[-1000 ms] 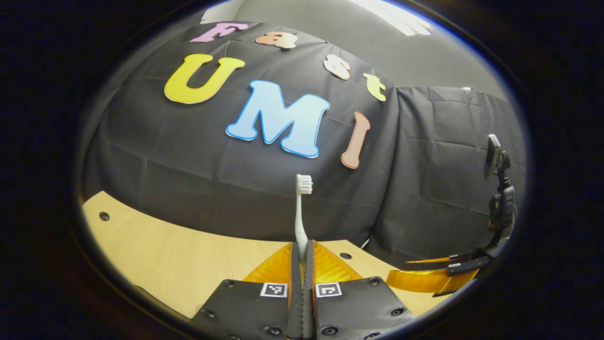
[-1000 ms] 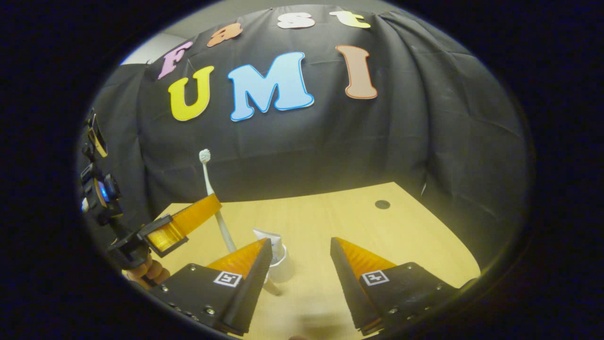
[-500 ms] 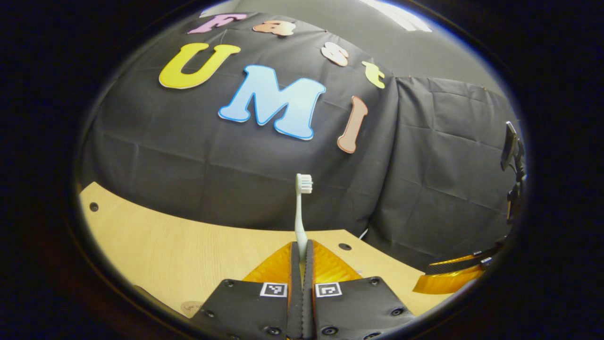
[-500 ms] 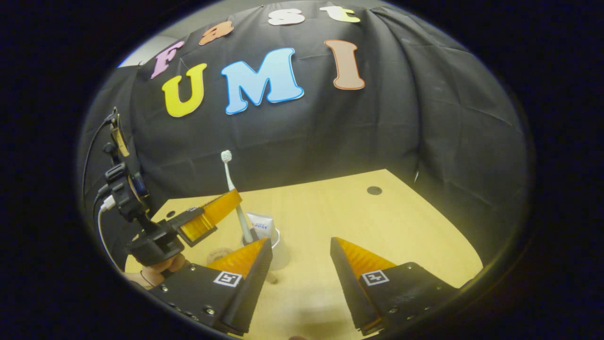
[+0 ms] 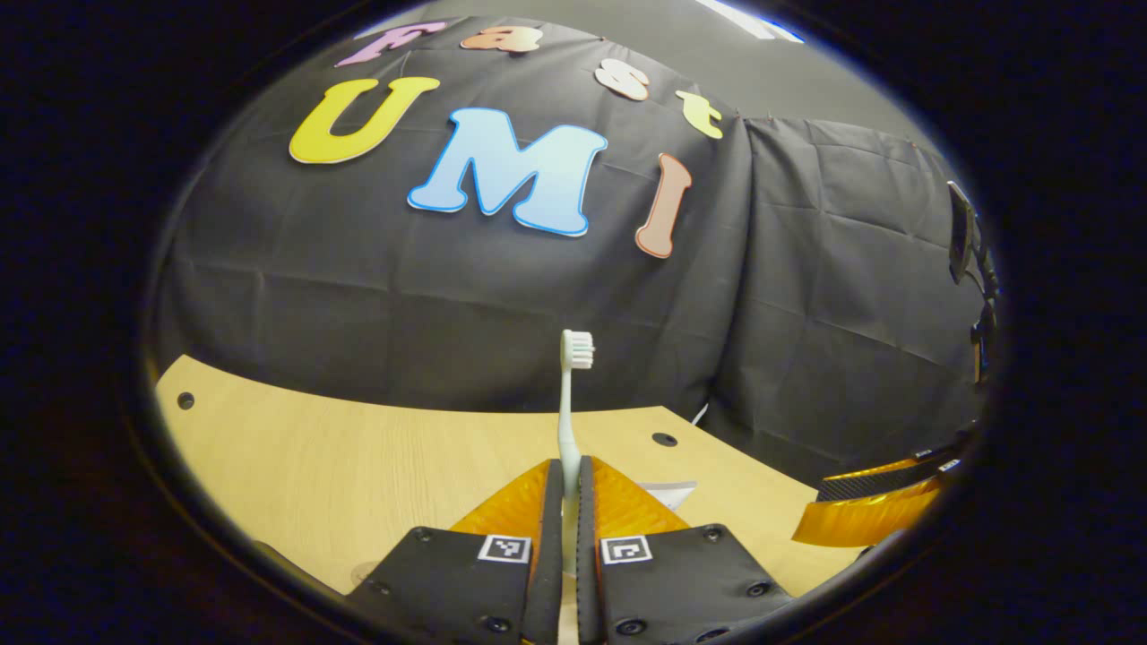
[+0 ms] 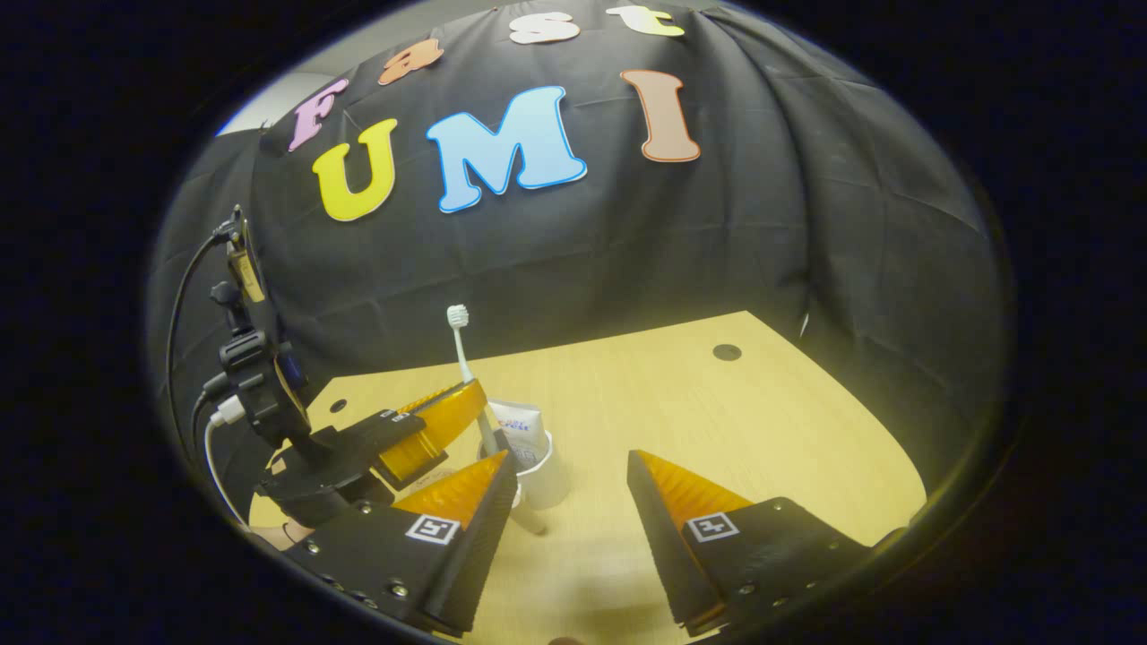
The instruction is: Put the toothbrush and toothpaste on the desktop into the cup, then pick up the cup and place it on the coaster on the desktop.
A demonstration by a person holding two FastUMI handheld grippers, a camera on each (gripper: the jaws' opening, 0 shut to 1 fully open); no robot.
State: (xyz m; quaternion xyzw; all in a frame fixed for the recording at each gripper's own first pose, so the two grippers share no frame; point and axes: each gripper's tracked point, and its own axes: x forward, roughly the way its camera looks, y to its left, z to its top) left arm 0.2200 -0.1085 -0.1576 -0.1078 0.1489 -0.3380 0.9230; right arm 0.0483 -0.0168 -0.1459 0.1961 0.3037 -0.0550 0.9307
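Observation:
My left gripper point(image 5: 568, 473) is shut on the handle of a pale toothbrush point(image 5: 573, 358), which stands upright with its bristle head on top. In the right gripper view the left gripper point(image 6: 473, 399) holds the toothbrush point(image 6: 464, 354) over a white cup point(image 6: 547, 473), the handle's lower end inside the rim. A white toothpaste tube point(image 6: 520, 419) stands in the cup; its top point(image 5: 668, 491) peeks past my left fingers. My right gripper point(image 6: 572, 461) is open just in front of the cup, with nothing between its fingers. Its fingers point(image 5: 883, 515) also show at the right edge of the left gripper view.
The light wooden desktop point(image 6: 717, 421) has small dark holes point(image 6: 727, 352). Black cloth walls close it off behind and to the sides. A faint round coaster edge point(image 5: 366, 570) lies left of my left fingers. A hand point(image 6: 269, 536) holds the left gripper's handle.
The left gripper has carried the toothbrush rightward and down to the cup, and the handle's lower end now sits inside it. The right gripper stays open near the cup.

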